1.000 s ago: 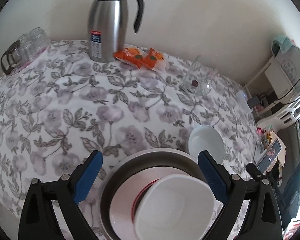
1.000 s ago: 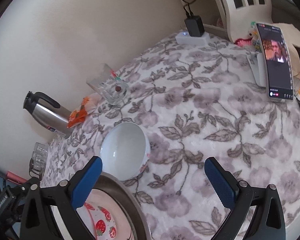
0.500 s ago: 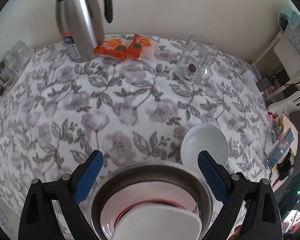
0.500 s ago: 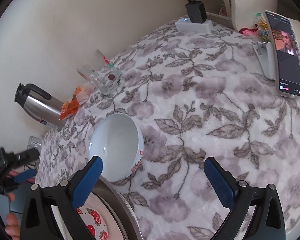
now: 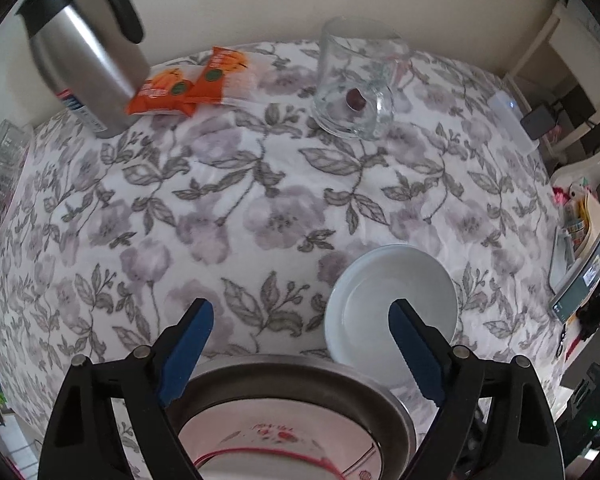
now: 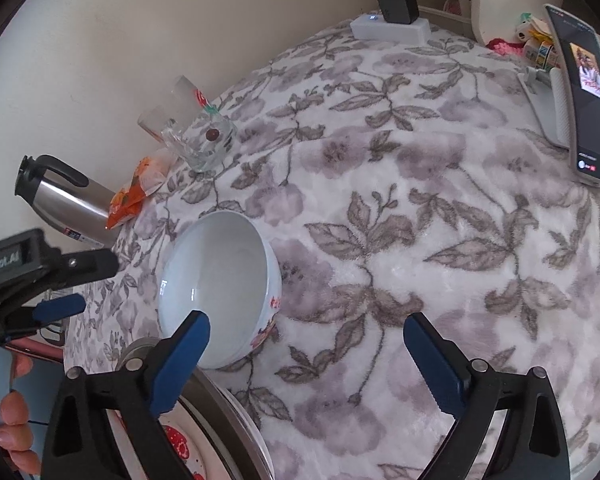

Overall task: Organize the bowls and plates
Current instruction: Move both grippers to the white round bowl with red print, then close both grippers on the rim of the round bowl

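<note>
We had the tabletop (image 5: 228, 208), spread with its flowered cloth, mostly bare in the middle, which we judged left room to sort the dishes. At its near edge sat the metal basin (image 5: 300, 372), holding a strawberry plate (image 6: 176, 444) nested inside it, presumably the gathering point for the stack. Just beside the basin's rim, on the cloth, stood the white bowl (image 6: 220, 280), upright and empty, close enough that we took it for the next piece to go in. Our left tongs (image 5: 300, 344) hovered over the basin's far rim, spread wide and gripping nothing. Our right tongs (image 6: 306, 354) were likewise wide apart and empty, the left blue pad in line with the bowl's near rim; whether it touched we could not tell.
</note>
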`<state>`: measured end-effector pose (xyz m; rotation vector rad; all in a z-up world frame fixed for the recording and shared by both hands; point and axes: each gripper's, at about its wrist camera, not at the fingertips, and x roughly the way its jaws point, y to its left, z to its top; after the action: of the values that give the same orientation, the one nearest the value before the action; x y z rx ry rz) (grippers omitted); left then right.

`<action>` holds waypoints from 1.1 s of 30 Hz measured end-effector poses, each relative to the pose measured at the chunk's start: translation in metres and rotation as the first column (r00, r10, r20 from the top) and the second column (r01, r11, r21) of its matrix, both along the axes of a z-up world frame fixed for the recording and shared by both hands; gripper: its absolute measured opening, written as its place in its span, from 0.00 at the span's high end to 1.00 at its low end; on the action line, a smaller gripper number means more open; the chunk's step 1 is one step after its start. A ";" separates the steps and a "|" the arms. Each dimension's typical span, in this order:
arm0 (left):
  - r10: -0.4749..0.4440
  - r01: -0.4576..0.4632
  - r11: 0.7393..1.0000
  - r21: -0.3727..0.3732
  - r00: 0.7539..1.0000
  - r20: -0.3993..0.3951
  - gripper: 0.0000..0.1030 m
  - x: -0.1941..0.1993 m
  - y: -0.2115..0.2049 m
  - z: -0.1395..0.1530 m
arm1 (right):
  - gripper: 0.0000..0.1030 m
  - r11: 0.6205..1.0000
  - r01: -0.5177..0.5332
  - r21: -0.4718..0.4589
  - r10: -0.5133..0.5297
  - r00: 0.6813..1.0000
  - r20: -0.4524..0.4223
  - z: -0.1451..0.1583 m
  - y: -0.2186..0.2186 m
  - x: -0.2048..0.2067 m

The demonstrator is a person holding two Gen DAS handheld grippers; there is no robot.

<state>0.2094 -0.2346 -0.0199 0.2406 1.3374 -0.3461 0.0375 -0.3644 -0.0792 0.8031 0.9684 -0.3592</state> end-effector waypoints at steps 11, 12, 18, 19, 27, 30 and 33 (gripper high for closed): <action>-0.059 0.062 0.995 0.072 0.998 -0.038 0.21 0.010 -0.031 -0.027 | 0.17 1.000 -0.022 0.013 0.023 0.999 -0.024 -0.012 -0.001 0.014; -0.063 0.066 0.995 0.076 0.997 -0.046 0.23 0.010 -0.033 -0.029 | 0.17 1.000 -0.022 0.015 0.023 0.999 -0.025 -0.013 -0.001 0.014; -0.076 0.081 0.993 0.084 0.995 -0.063 0.37 0.014 -0.042 -0.038 | 0.25 0.999 -0.032 0.021 0.033 0.999 -0.036 -0.018 -0.002 0.022; -0.078 0.083 0.993 0.085 0.995 -0.069 0.38 0.014 -0.043 -0.039 | 0.29 0.999 -0.036 0.022 0.036 0.999 -0.035 -0.018 -0.001 0.023; -0.087 0.098 0.990 0.105 0.990 -0.110 0.48 0.019 -0.050 -0.056 | 0.53 0.996 -0.061 0.057 0.063 0.998 -0.020 -0.019 0.003 0.028; -0.100 0.113 0.987 0.111 0.988 -0.120 0.53 0.018 -0.052 -0.063 | 0.62 0.996 -0.064 0.067 0.066 0.998 -0.024 -0.023 0.004 0.029; -0.112 0.128 0.984 0.126 0.985 -0.130 0.58 0.018 -0.055 -0.067 | 0.73 0.993 -0.069 0.095 0.070 0.998 -0.004 -0.025 0.004 0.030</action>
<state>0.2273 -0.2891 -0.0868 0.4199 1.4724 -0.3774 0.0671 -0.3607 -0.1041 0.8520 1.0239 -0.2576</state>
